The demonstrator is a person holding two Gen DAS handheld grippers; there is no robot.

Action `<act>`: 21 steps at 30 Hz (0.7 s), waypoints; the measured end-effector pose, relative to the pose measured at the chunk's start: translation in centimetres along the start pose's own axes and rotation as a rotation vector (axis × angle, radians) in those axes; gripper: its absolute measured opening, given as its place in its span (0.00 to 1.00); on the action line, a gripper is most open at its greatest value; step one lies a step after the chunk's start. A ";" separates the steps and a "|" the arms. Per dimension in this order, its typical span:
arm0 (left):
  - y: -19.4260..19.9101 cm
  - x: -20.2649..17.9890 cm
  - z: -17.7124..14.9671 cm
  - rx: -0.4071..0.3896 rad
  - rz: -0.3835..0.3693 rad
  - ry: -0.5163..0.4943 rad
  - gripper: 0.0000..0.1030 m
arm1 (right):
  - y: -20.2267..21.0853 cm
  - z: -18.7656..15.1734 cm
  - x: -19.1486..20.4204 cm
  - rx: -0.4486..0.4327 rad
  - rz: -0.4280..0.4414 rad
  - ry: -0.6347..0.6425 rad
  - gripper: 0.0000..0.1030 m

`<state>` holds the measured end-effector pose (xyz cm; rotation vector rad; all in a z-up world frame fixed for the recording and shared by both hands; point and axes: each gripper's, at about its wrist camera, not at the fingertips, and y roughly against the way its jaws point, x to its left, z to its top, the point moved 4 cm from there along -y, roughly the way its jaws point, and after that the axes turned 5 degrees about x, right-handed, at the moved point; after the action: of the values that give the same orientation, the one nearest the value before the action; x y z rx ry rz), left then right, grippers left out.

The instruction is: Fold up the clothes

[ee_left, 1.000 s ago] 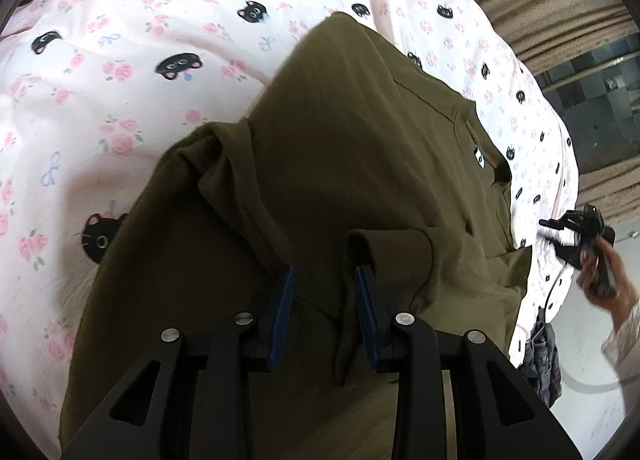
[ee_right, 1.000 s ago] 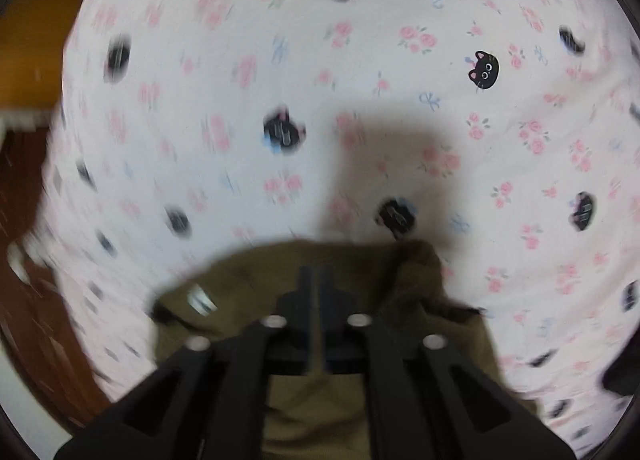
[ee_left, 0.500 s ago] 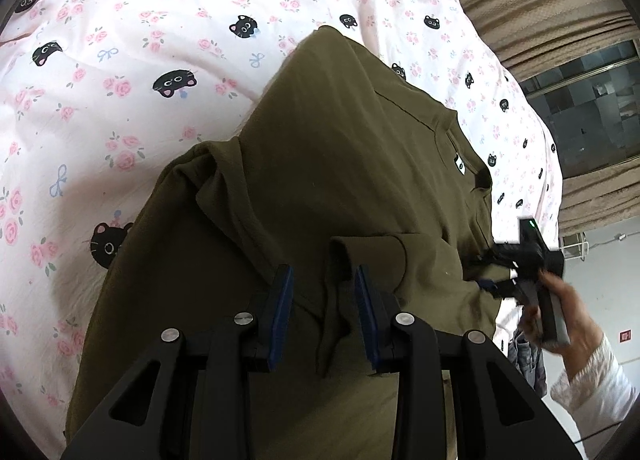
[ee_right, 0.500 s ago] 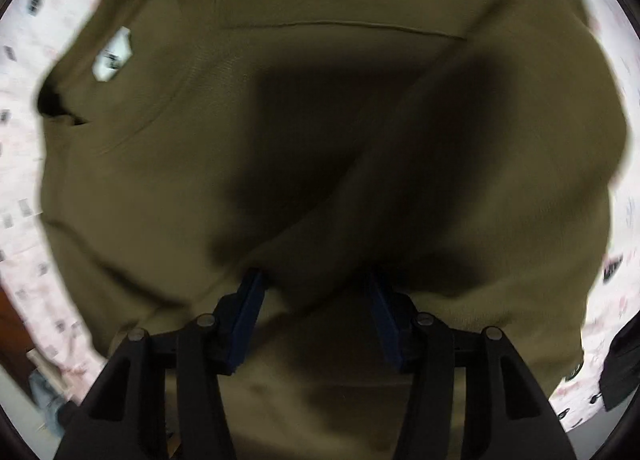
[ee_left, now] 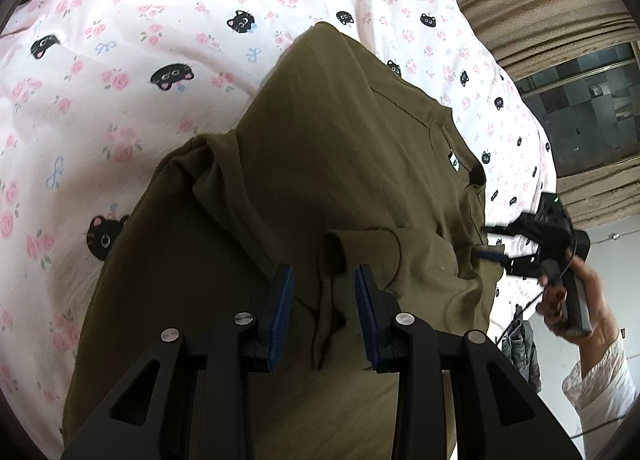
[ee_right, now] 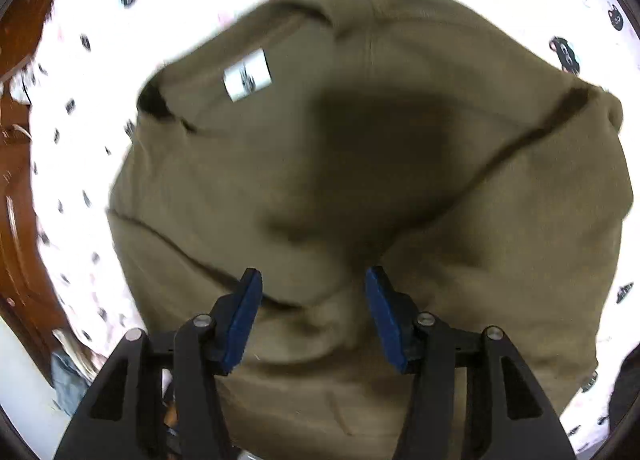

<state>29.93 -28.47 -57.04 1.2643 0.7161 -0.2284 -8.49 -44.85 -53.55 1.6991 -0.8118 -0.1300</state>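
The left hand-held gripper [ee_left: 323,300] hangs low over the olive shirt [ee_left: 328,164], its blue pads [ee_left: 282,312] partly parted, with a raised fold of the cloth standing between them; whether they press it I cannot tell. The right hand-held gripper [ee_right: 312,312] has just been opening: its jaws stand spread above the shirt's crumpled edge, gripping nothing. The shirt lies partly folded on the bed, on a pink sheet [ee_left: 120,60] printed with roses and black cat faces, its white neck label [ee_right: 247,75] showing.
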 end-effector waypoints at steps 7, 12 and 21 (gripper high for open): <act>0.7 0.4 0.5 -0.003 -0.008 0.010 0.27 | -3.4 -1.1 -0.9 0.112 -0.127 -0.019 0.54; 1.5 1.4 0.1 0.001 -0.014 0.028 0.27 | -4.6 -0.7 -1.0 0.117 -0.171 -0.032 0.22; 2.3 3.5 -0.1 -0.004 -0.007 0.061 0.28 | 1.2 0.3 -1.4 0.059 0.096 -0.121 0.10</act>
<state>33.78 -26.87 -57.40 1.2697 0.7731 -0.1944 -10.21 -44.35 -53.04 1.7165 -0.9945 -0.1455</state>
